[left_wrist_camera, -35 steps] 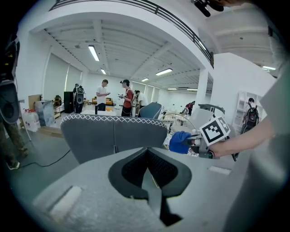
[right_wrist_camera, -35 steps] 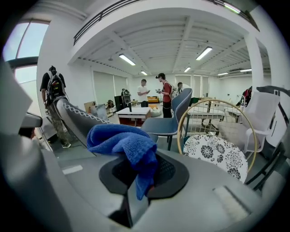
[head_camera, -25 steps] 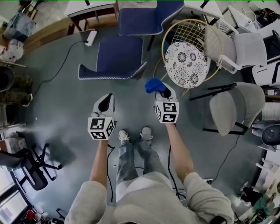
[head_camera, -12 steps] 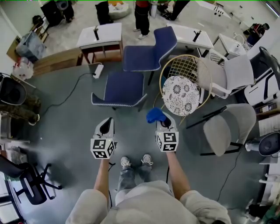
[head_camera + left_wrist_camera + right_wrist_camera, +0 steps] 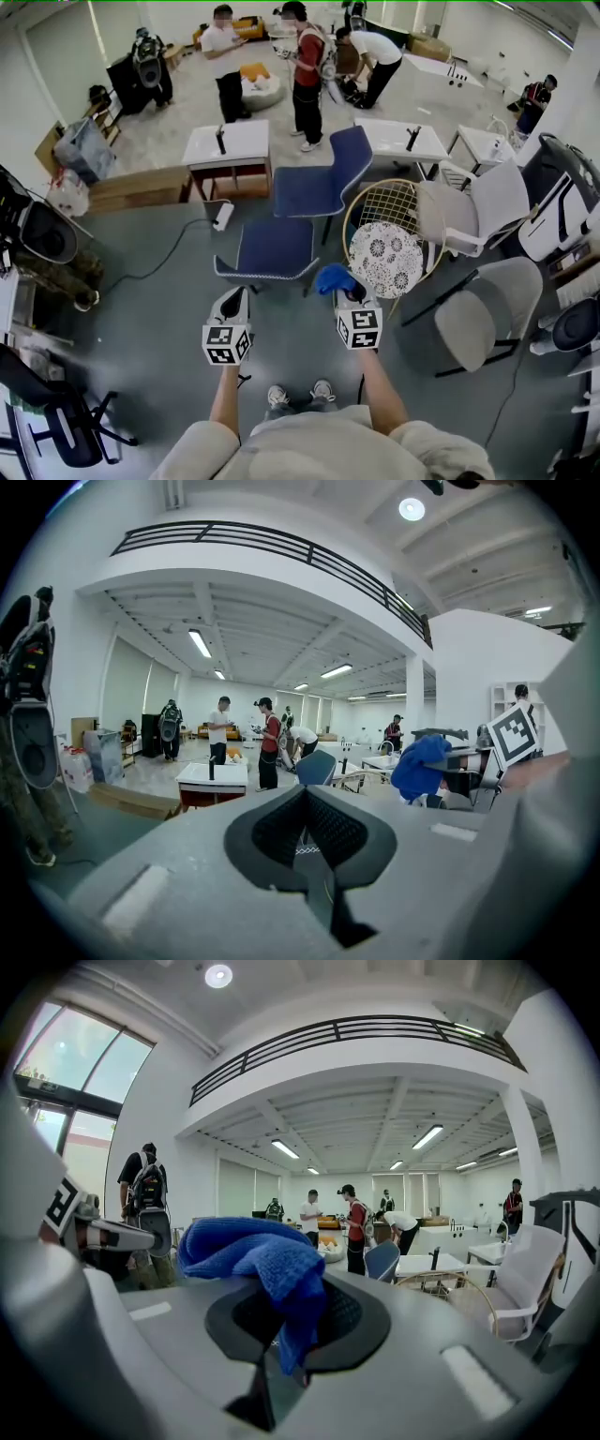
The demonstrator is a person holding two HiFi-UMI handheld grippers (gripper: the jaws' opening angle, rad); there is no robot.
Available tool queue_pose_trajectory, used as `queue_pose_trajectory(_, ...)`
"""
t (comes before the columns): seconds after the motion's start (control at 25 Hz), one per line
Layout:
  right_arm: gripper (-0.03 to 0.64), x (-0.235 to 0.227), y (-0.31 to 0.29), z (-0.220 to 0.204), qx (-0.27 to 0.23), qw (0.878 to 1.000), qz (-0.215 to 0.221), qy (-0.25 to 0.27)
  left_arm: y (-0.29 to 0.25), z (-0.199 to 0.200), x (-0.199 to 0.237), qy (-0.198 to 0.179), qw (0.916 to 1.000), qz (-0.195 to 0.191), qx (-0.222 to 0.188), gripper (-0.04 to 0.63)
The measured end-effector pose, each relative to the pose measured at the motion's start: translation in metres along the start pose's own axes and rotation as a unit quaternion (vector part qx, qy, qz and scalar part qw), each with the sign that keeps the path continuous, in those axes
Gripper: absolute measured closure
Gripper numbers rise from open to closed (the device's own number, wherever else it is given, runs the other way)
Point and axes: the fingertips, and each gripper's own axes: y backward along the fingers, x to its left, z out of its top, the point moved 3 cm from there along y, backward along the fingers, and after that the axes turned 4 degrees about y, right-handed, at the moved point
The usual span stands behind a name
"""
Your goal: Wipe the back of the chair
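Noted right gripper (image 5: 345, 292) clamping bunched blue terry cloth (image 5: 335, 277), carried forward as ready wiping pad. Noted left gripper (image 5: 233, 300) closed on nothing, probably spare for steadying. Sighted navy upholstered chair (image 5: 275, 247) at 12 o'clock, well apart; backrest (image 5: 345, 164) beyond seat toward 1 o'clock, untouched, approach likely pending.

Head camera sits high, pitched steeply down and forward, floor up to far wall. Gripper cameras ride low, tight behind their jaws, facing level across the hall. All three share the standing people (image 5: 305, 70) — and, seemingly, one blue chair (image 5: 323, 183).
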Motion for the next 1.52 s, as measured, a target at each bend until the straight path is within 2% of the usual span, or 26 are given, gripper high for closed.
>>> queue_pose_trajectory(0.44, 0.568, -0.001, 0.012, 0.027, -0.026, 1.0, -0.014, 0.004, 0.013, 0.034, 0.006, -0.021, 0.9993, -0.006, -0.029, 0.595)
queue_pose_trajectory(0.72, 0.568, -0.001, 0.021, 0.032, -0.033, 0.999, -0.021, -0.002, 0.022, 0.035, 0.009, -0.033, 0.9991, -0.003, -0.027, 0.595)
queue_pose_trajectory(1.52, 0.569, 0.016, 0.031, 0.028, -0.023, 1.0, -0.003, 0.008, 0.031, 0.038, 0.002, -0.024, 0.9992, -0.005, -0.031, 0.595)
